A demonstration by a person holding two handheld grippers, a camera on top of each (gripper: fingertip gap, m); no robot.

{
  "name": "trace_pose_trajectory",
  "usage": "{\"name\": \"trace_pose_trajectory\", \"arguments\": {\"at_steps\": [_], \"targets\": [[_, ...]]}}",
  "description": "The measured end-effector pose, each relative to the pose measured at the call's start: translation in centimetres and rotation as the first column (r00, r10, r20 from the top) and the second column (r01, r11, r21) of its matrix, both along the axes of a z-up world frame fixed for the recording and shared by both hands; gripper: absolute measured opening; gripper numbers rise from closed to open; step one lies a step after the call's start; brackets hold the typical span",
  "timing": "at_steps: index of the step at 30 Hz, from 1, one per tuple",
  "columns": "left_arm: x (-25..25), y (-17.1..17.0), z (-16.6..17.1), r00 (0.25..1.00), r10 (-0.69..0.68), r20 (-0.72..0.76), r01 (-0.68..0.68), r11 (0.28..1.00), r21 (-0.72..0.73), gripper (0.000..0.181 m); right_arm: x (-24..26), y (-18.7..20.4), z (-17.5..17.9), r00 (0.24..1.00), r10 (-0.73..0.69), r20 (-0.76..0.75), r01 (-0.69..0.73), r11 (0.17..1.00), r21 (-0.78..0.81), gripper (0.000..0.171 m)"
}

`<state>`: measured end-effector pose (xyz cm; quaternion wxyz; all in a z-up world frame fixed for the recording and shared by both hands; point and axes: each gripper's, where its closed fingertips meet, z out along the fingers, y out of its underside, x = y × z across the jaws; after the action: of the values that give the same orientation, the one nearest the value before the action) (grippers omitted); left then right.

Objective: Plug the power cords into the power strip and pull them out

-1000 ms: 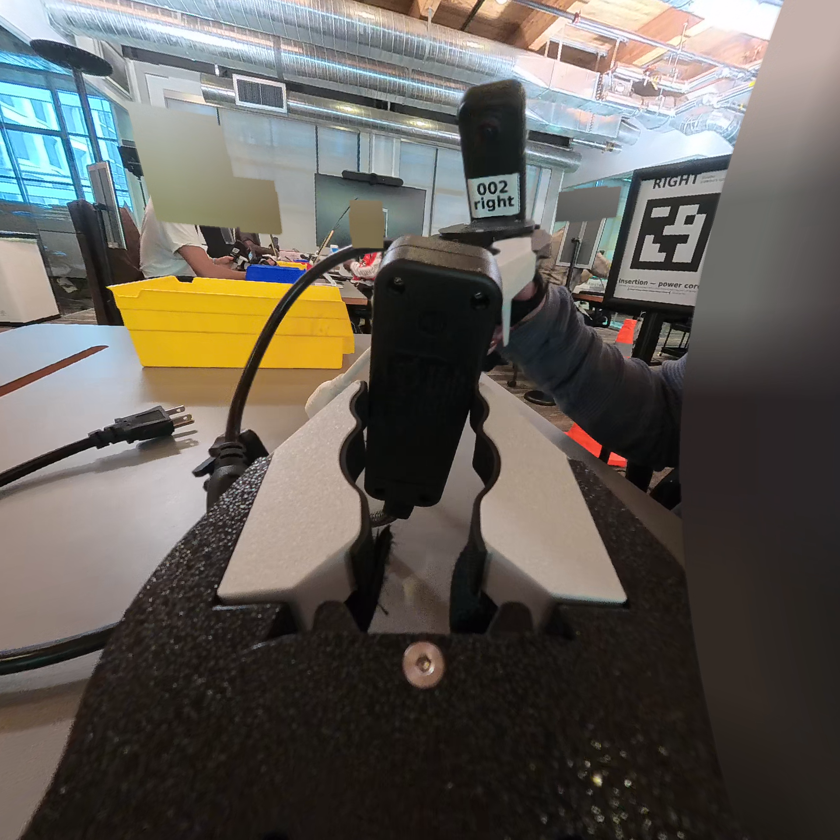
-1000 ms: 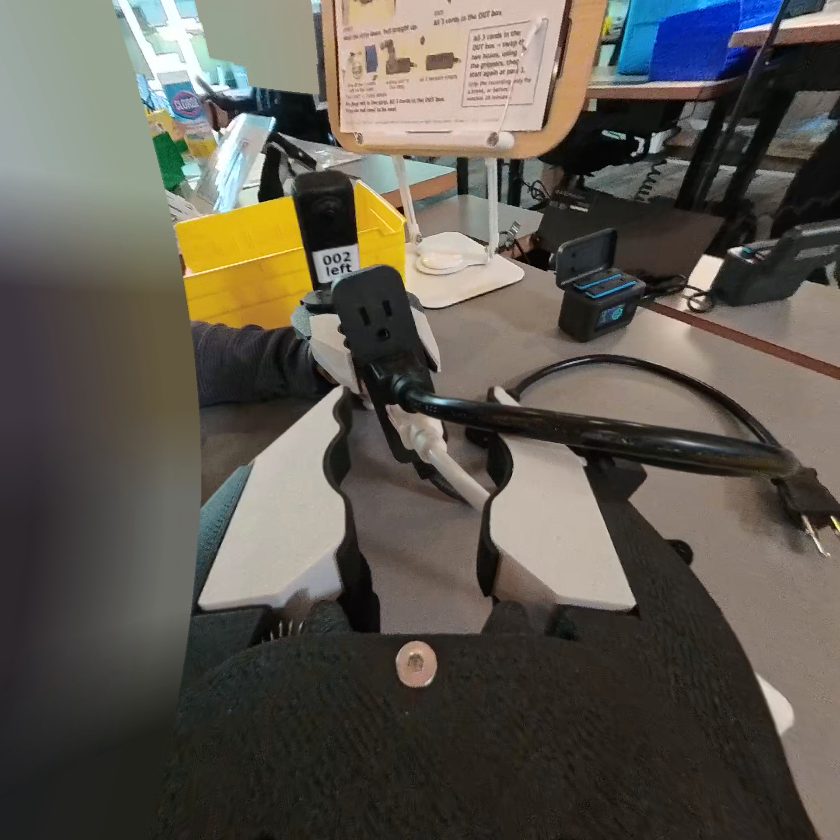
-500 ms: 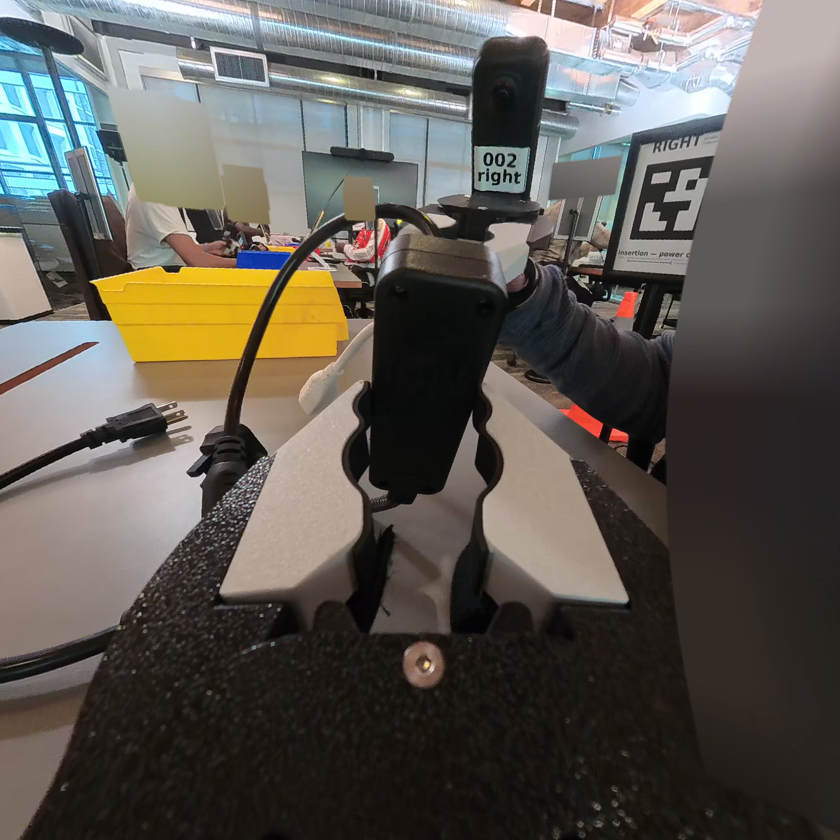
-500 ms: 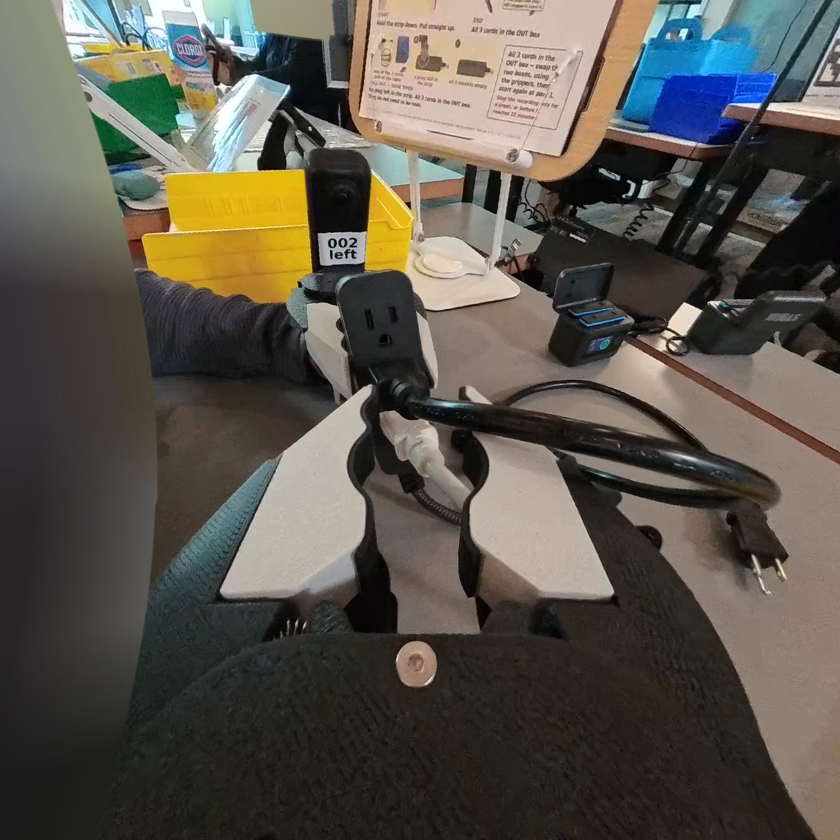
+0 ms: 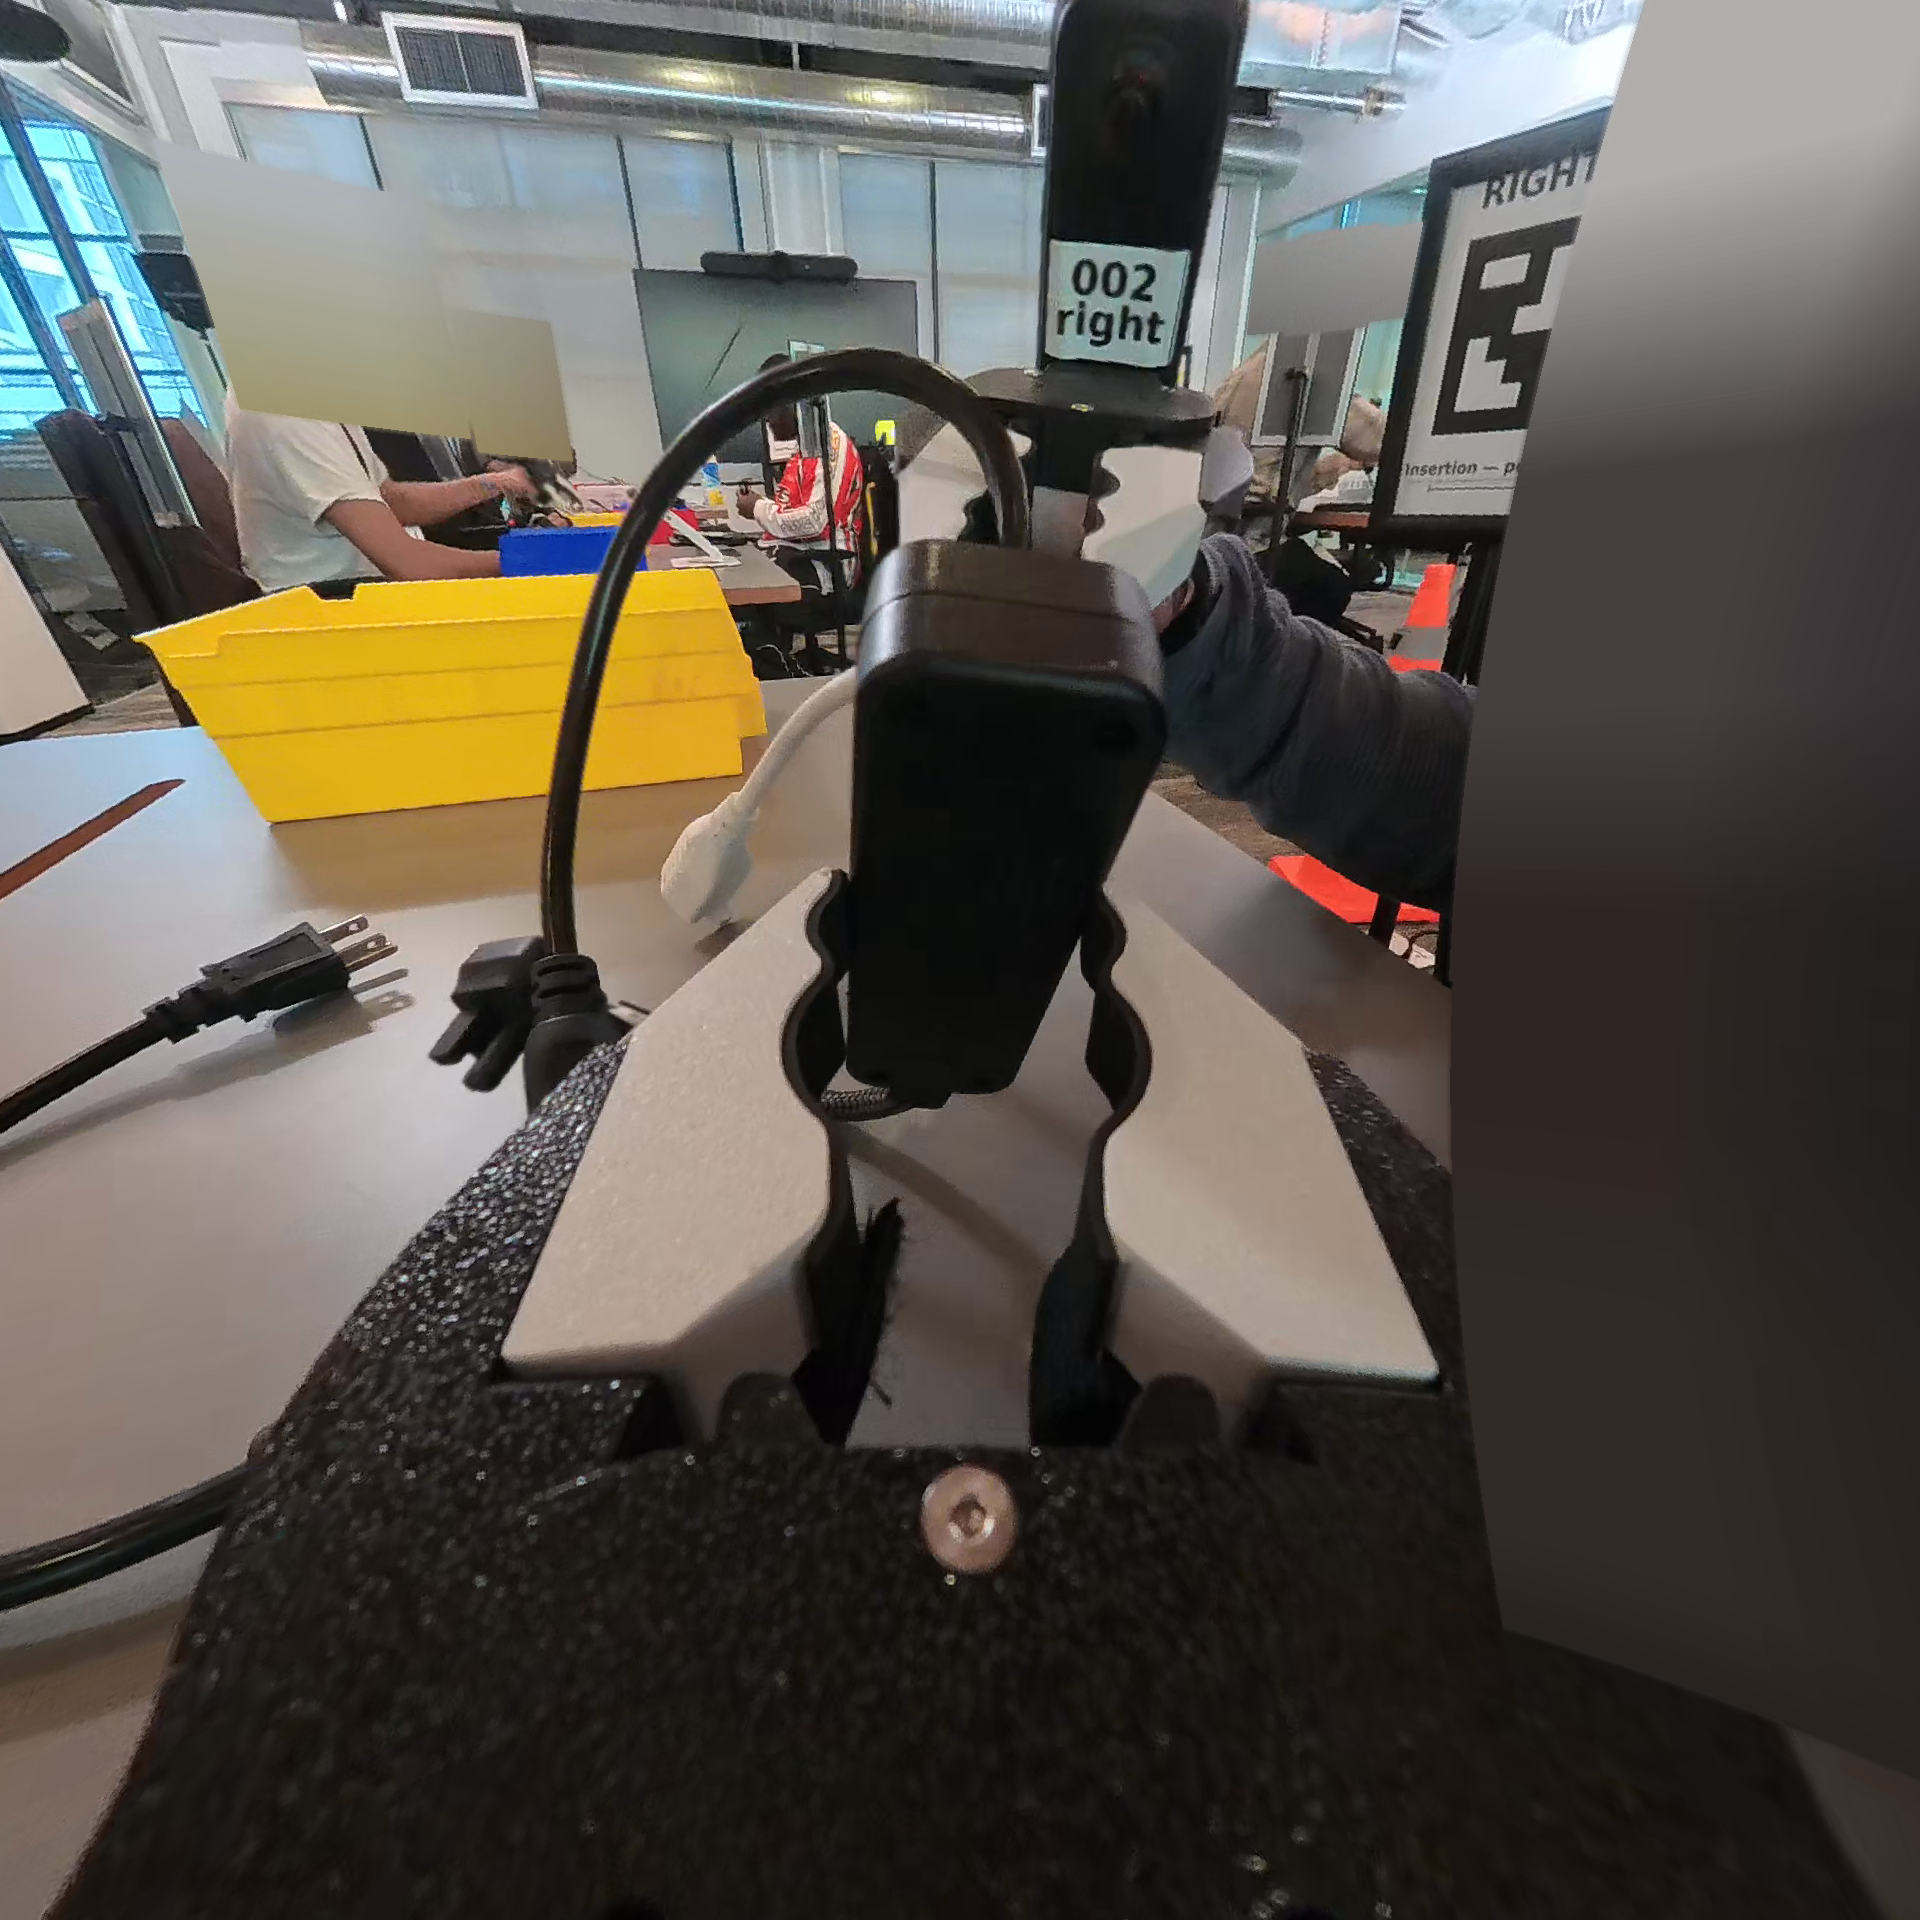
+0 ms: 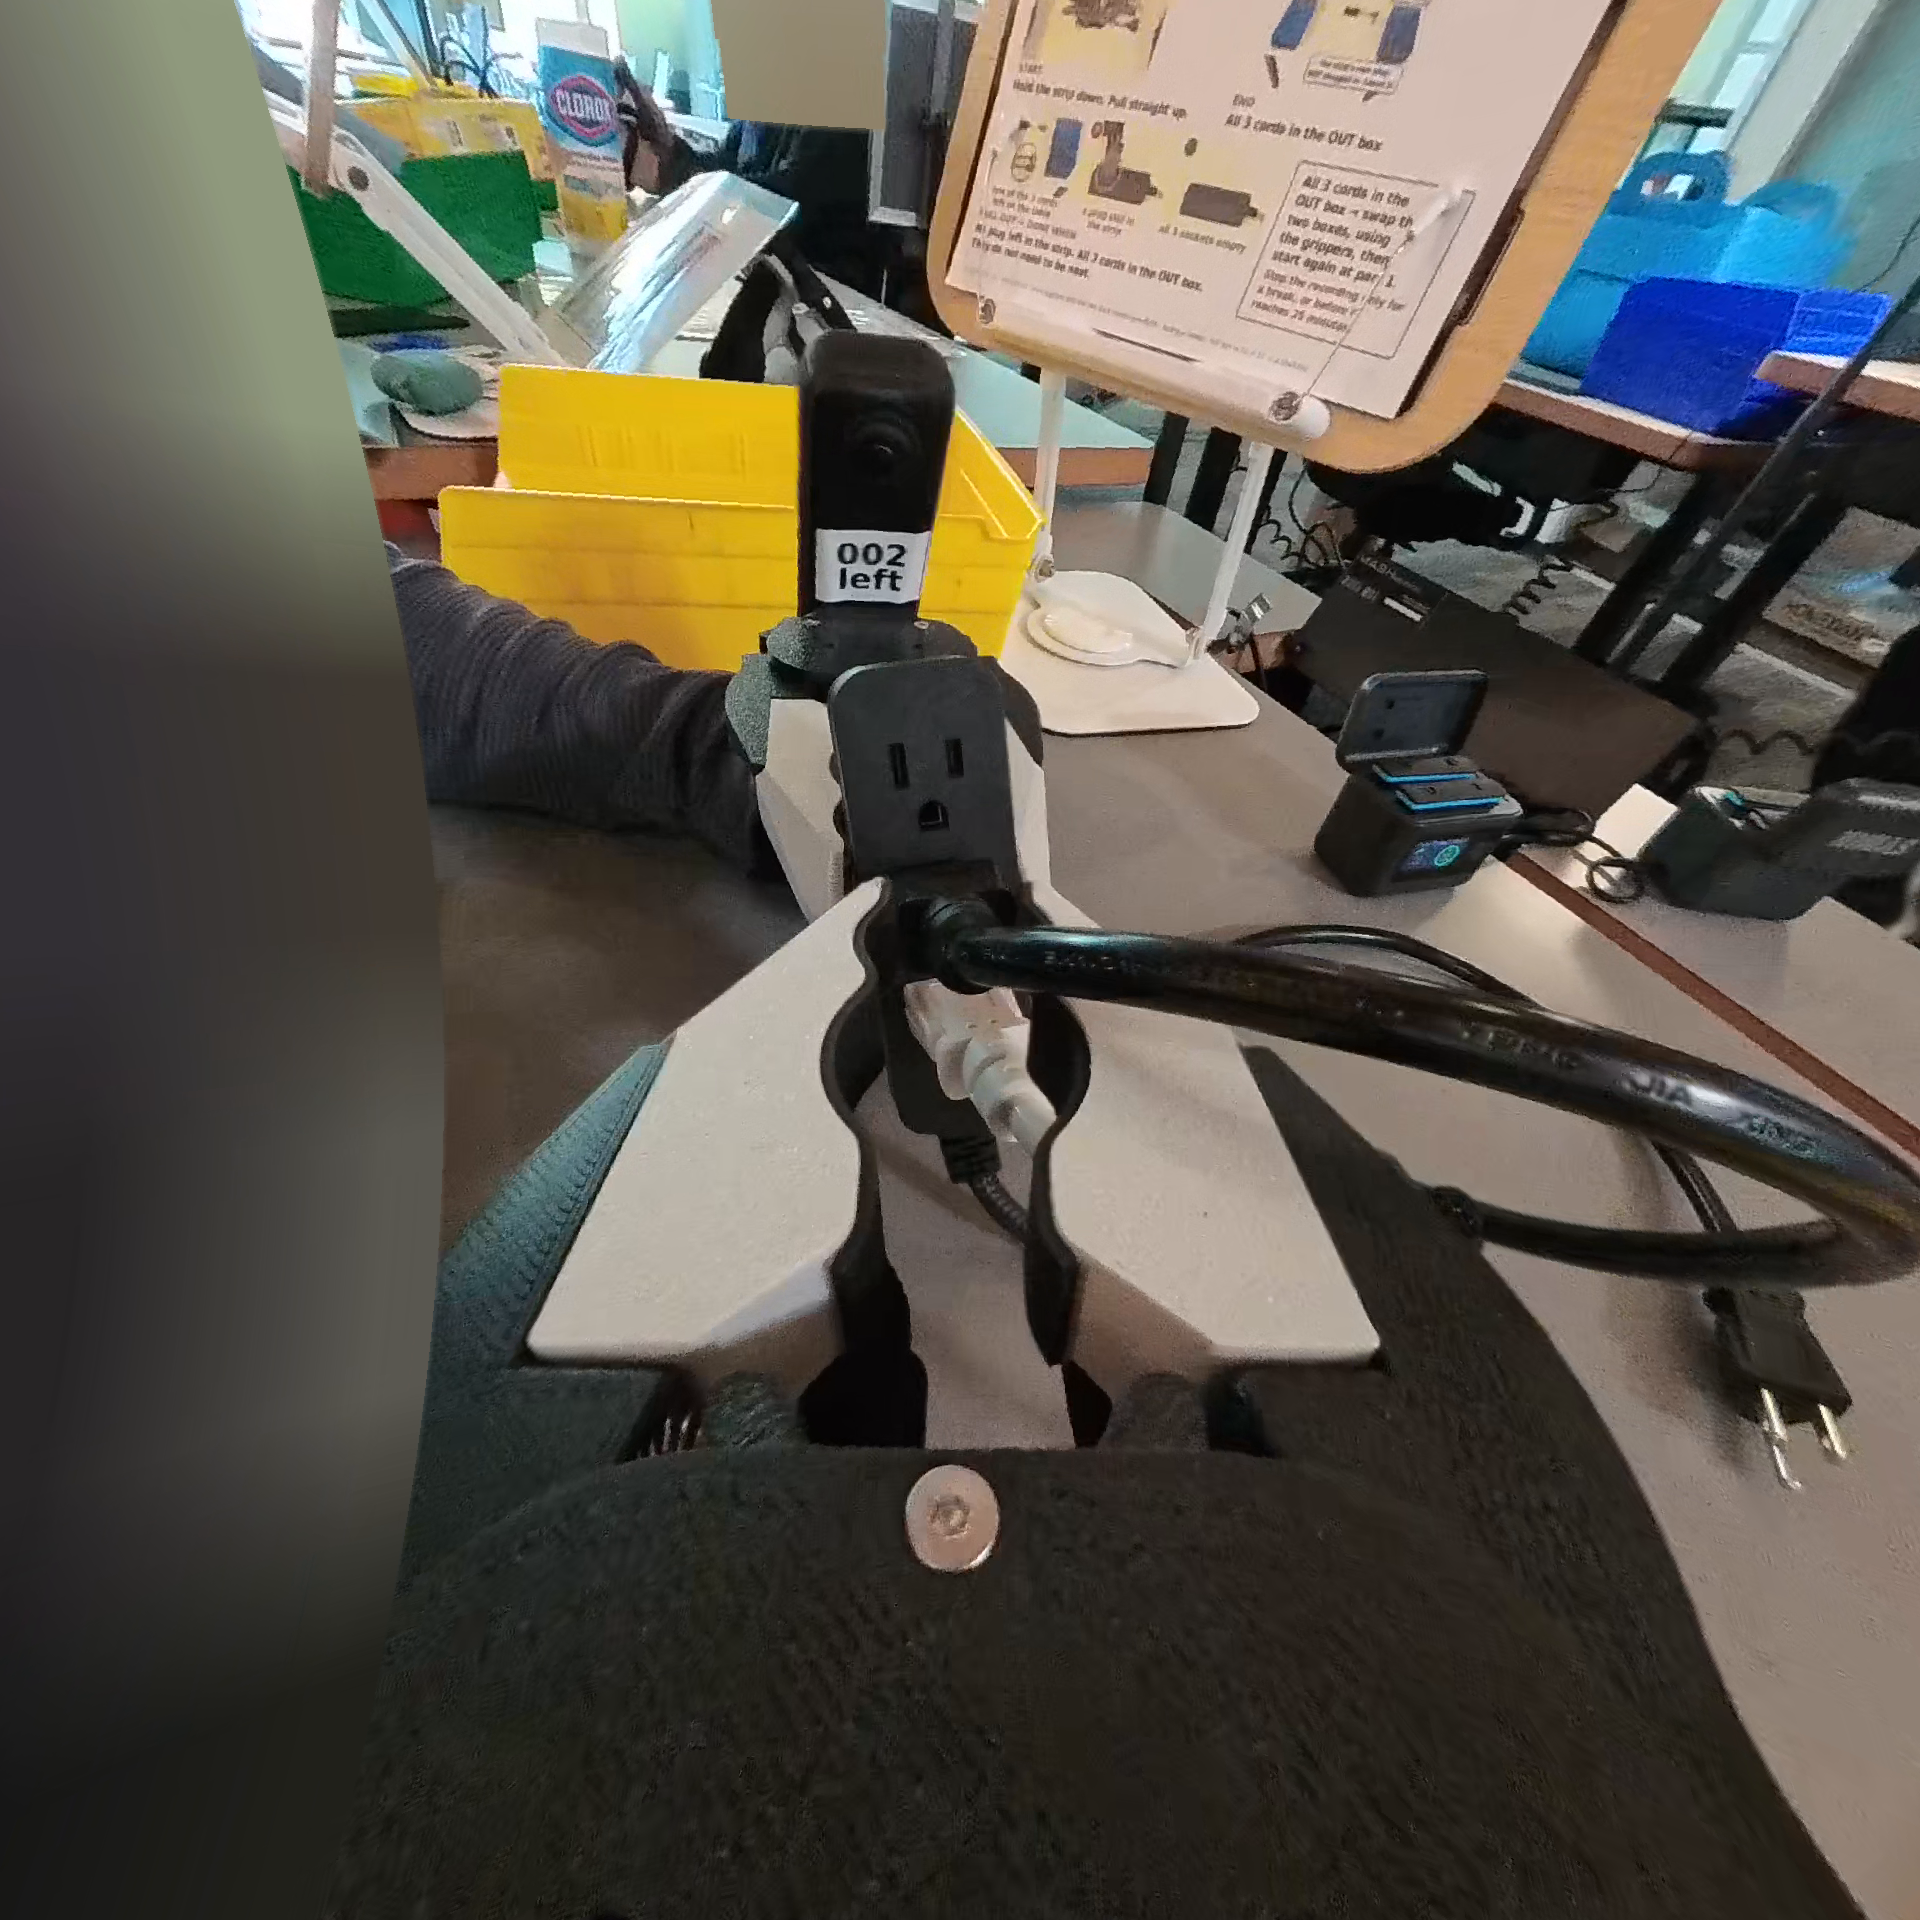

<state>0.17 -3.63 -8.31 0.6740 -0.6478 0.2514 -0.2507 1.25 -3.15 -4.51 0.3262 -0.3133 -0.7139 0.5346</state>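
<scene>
The left tongs (image 5: 966,894) are closed partway on the one power strip (image 5: 997,810), pinching its long sides and holding it upright off the surface (image 6: 1195,831), its plain back toward them. The strip's socket face is turned to the right tongs (image 6: 956,914), which are narrowed around the black plug (image 6: 940,925) seated in the middle of the strip; their tips appear to touch it on both sides, so they look clamped on it. Counted from that side, there is one empty socket (image 6: 920,774) above the tongs' tips, one black cord (image 6: 1351,997) plugged in and sweeping off to their right, and one white cord (image 6: 987,1070) plugged in just below, between the fingers. A third cord lies loose on the surface to the right of the right tongs, its pronged plug (image 6: 1782,1371) unconnected. The strip looks like a light, rigid plastic shell with smooth sides, so it could slide in the grip under a hard pull; the hold across its flanks seems right. The plug body is hard and is the place to grip; the cords are springy and limp, and tugging on them would likely strain them. The pull should probably run straight out of the socket, since prongs bind if tilted.
</scene>
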Motion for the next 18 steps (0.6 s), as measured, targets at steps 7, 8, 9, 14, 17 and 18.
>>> {"name": "trace_pose_trajectory", "arguments": {"at_steps": [7, 8, 9, 14, 17, 18], "targets": [[-0.6, 0.3, 0.1, 0.999, 0.026, 0.030, -0.025, 1.000, -0.016, 0.042, -0.8, 0.3, 0.0, 1.000, -0.008, 0.009, 0.008, 0.999, 0.035, 0.020], [-0.6, 0.3, 0.1, 0.999, 0.027, 0.032, -0.027, 0.999, -0.022, 0.042, -0.8, 0.2, -0.1, 1.000, -0.005, 0.016, 0.004, 0.999, 0.045, 0.020], [-0.6, 0.4, -0.1, 0.999, 0.028, 0.022, -0.028, 0.999, -0.027, 0.042, -0.8, 0.2, -0.2, 1.000, 0.003, 0.029, -0.005, 0.998, 0.059, 0.020], [-0.8, 1.1, -0.7, 0.998, 0.062, 0.008, -0.061, 0.995, -0.080, 0.042, -1.7, 0.8, -0.3, 0.984, 0.066, 0.164, -0.082, 0.992, 0.092, 0.020], [-0.9, 1.2, -0.7, 0.997, 0.074, 0.000, -0.074, 0.994, -0.077, 0.045, -2.8, 0.3, -0.6, 0.957, 0.154, 0.246, -0.188, 0.974, 0.123, 0.020], [-1.1, 1.1, -0.4, 0.996, 0.090, 0.013, -0.089, 0.994, -0.057, 0.046, -3.2, 0.3, -0.4, 0.948, 0.186, 0.256, -0.221, 0.969, 0.114, 0.020]]}}
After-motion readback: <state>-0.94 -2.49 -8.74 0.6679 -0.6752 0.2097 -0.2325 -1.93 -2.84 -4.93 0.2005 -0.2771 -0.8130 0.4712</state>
